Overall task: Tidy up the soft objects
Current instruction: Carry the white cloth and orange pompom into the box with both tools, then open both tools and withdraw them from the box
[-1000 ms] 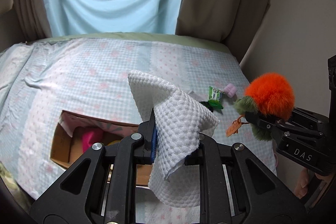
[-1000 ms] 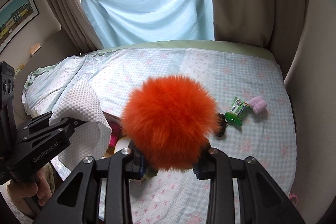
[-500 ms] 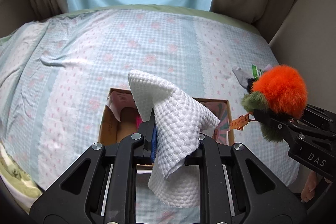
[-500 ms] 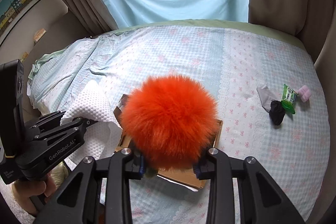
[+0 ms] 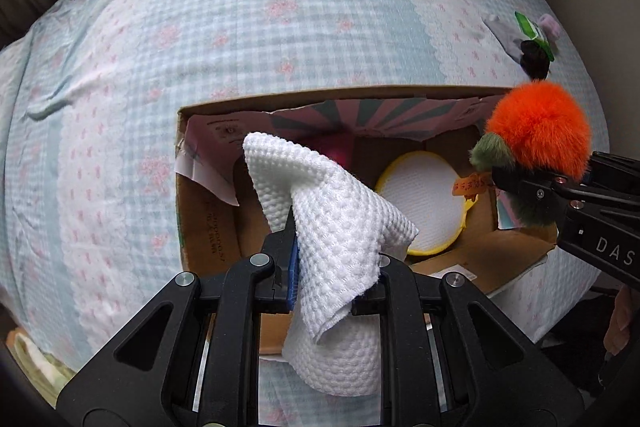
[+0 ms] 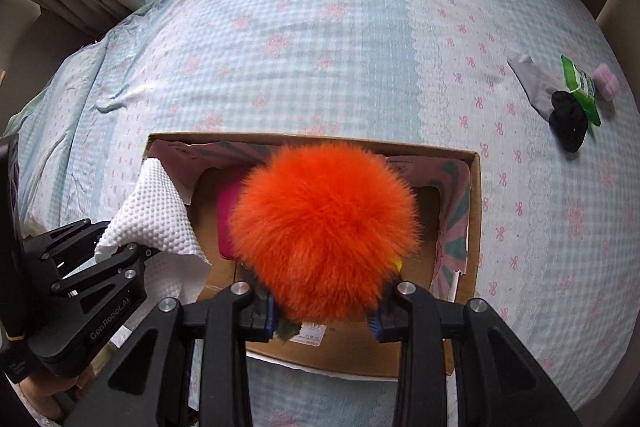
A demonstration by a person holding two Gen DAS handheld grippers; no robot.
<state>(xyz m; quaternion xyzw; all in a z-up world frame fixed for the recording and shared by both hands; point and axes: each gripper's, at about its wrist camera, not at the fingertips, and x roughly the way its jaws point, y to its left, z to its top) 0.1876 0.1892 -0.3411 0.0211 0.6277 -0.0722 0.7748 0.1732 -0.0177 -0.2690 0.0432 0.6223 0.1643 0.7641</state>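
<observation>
White cloth [image 5: 336, 227] in the closed left gripper [image 5: 326, 283] could drape over the box [image 5: 208, 227] edge; the right gripper [image 6: 324, 319] clamps the orange pompom [image 6: 324, 227], whose tag might snag.

White waffle cloth [image 5: 336, 227] and orange pompom [image 6: 324, 239] (fluffy) above box [image 6: 474, 211]

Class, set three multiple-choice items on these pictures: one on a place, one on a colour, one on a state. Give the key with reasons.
1. Where is the yellow-rimmed pad?
A on the bedsheet
B inside the cardboard box
C in a gripper

2. What colour is the fluffy ball?
A orange
B blue
C white

3. What is the left gripper doing?
A open, empty
B shut on the white cloth
C resting in the box

Key: B, the pad lies on the box floor; A, its fur is bright orange; B, the cloth is pinched between the jaws.
</observation>
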